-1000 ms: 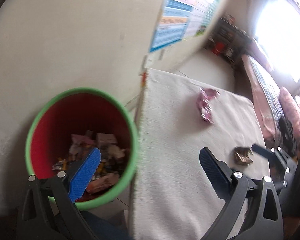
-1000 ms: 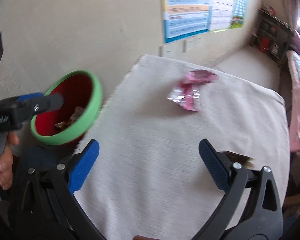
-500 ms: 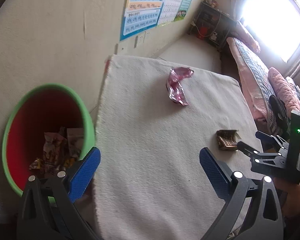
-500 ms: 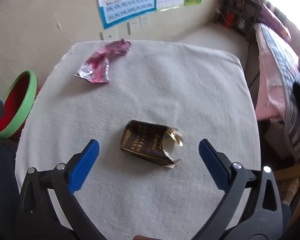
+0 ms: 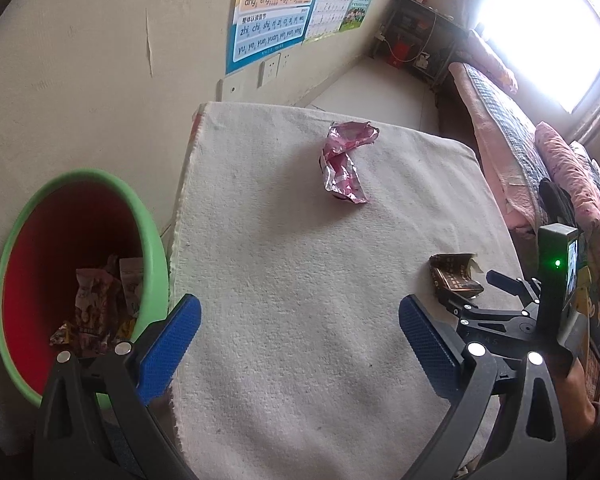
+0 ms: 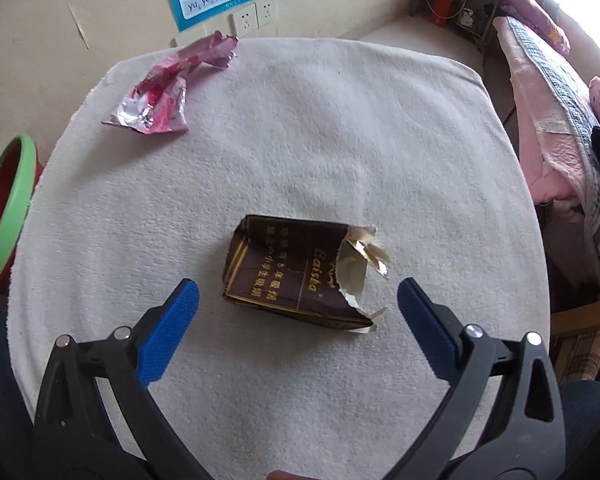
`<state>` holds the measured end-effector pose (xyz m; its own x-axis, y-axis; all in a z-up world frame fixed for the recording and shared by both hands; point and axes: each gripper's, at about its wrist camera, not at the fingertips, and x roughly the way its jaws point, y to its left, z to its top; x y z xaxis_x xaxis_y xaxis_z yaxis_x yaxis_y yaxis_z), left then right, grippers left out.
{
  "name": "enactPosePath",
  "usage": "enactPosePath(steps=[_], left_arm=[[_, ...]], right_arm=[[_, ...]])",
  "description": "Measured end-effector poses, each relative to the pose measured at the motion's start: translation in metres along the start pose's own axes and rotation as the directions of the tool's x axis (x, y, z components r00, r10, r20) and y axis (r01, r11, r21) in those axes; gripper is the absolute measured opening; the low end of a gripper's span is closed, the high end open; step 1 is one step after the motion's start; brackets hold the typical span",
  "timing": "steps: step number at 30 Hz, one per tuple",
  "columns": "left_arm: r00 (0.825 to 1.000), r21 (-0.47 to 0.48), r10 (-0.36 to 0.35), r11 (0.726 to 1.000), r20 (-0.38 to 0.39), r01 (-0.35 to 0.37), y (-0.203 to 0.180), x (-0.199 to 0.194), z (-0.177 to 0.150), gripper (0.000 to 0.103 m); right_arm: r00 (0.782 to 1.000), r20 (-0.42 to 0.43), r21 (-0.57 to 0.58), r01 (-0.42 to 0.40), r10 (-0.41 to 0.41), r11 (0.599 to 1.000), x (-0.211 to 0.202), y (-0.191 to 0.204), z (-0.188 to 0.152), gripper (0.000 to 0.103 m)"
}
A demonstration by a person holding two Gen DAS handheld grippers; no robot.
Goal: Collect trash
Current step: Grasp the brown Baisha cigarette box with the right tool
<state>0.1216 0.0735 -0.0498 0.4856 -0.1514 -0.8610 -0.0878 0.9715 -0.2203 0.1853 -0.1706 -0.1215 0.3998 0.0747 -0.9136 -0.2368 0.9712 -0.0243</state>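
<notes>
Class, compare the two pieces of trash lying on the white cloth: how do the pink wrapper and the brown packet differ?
The pink wrapper is shiny, crumpled foil; the brown packet is a flattened box with gold lettering and a torn end. The pink wrapper lies near the far edge with nothing around it; the brown packet lies just ahead of the open right tongs. Both rest on the white cloth, outside the green bin.

left gripper (image 5: 299,324) jaws spread wide, right gripper (image 6: 298,310) jaws spread wide, both angled downward
</notes>
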Motion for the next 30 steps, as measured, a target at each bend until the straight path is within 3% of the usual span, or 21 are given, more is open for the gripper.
enactPosePath(steps=[5, 30], left_arm=[[1.0, 0.003, -0.005, 1.0, -0.016, 0.005, -0.004, 0.009, 0.001, 0.095], [0.997, 0.033, -0.032, 0.999, -0.075, 0.035, -0.038, 0.07, 0.041, 0.095]], right_arm=[[1.0, -0.011, 0.032, -0.006, 0.006, 0.999, 0.004, -0.004, 0.0, 0.085], [0.999, 0.045, 0.059, -0.017, 0.015, 0.998, -0.004, -0.037, 0.027, 0.077]])
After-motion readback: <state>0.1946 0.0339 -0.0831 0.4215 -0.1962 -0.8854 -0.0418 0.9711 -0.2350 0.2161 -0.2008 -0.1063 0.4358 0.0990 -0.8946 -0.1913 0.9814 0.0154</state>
